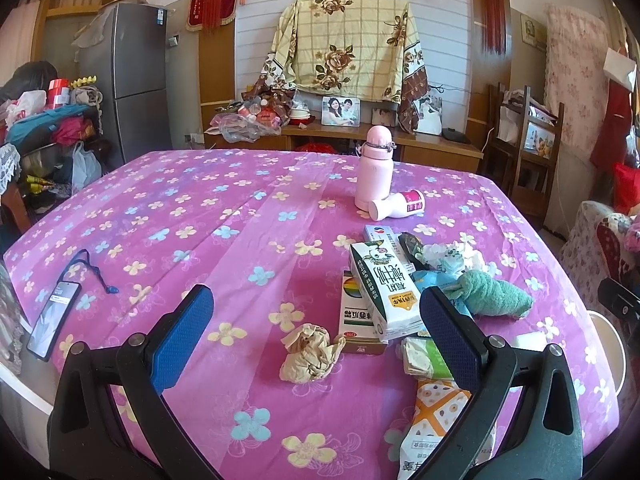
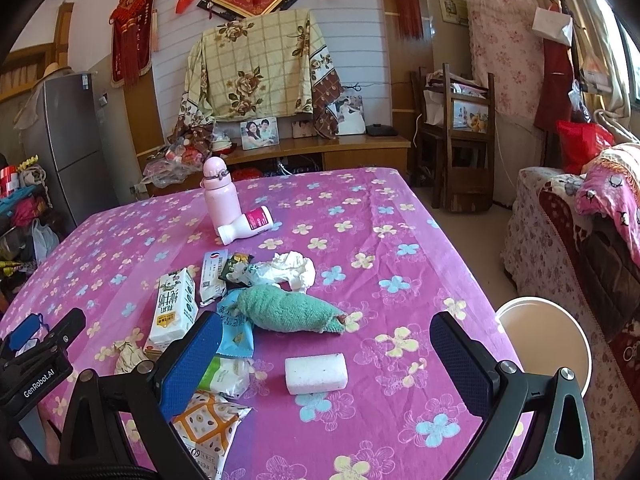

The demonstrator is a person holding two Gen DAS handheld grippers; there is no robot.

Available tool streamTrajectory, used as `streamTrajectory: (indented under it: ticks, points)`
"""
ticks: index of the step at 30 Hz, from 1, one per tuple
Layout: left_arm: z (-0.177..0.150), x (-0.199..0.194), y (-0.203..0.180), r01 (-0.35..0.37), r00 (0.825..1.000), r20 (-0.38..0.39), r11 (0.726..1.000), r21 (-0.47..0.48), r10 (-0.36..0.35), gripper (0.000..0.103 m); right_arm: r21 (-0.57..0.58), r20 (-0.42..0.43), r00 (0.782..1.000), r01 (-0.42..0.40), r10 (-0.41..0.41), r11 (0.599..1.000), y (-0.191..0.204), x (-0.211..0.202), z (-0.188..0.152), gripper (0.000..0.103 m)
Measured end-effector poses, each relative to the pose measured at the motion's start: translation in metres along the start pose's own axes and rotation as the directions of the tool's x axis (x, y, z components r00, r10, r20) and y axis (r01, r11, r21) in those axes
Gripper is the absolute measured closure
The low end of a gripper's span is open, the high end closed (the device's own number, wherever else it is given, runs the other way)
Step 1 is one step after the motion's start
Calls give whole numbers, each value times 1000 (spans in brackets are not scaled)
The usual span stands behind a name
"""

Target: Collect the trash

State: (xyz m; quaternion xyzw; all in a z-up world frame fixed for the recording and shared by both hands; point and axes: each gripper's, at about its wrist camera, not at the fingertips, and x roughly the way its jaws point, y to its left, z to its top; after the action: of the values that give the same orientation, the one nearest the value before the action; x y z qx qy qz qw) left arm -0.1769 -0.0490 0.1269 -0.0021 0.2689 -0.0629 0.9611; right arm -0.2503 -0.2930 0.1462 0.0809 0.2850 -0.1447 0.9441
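Note:
Trash lies on the pink floral tablecloth (image 1: 240,216). In the left wrist view a crumpled brown paper ball (image 1: 310,354) sits just ahead of my open, empty left gripper (image 1: 316,336). A milk carton (image 1: 384,292) lies on a flat box (image 1: 356,320), beside snack wrappers (image 1: 436,420). In the right wrist view my open, empty right gripper (image 2: 326,354) frames a white sponge block (image 2: 316,373). A green rolled towel (image 2: 290,312), crumpled white tissue (image 2: 294,270), the milk carton (image 2: 172,308) and wrappers (image 2: 208,432) lie beyond and to the left.
A pink flask (image 1: 374,168) stands with a small white bottle (image 1: 398,205) lying at its base. A phone (image 1: 54,322) lies at the table's left edge. A round white bin (image 2: 544,344) stands off the table's right edge. A sofa (image 2: 580,240) is on the right.

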Motion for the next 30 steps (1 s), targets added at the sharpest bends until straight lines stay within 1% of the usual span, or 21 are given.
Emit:
streamTrajectory:
  ticks: [3, 7, 16, 20, 23, 30]
  points:
    - [0, 0, 0, 0, 1000, -1, 1000, 2, 0, 1, 14, 10, 1000, -3, 3, 1000, -1, -1, -1, 0]
    - [-1, 1, 4, 8, 1000, 4, 1000, -8, -8, 1, 40, 24, 999, -26, 25, 999, -3, 1, 0, 0]
    - [-4, 10, 20, 60, 997, -36, 998, -28, -61, 0, 38, -8, 999, -35, 35, 999, 9, 19, 5, 0]
    - [-6, 7, 22, 56, 998, -29, 998, -3, -56, 1, 33, -23, 999, -37, 38, 999, 13, 27, 6, 0]
    - [-5, 7, 21, 65, 997, -31, 998, 5, -65, 0, 28, -38, 999, -27, 28, 999, 16, 34, 7, 0]
    - [-5, 14, 27, 58, 998, -41, 998, 2, -57, 1, 38, -71, 997, -11, 13, 999, 15, 48, 10, 0]
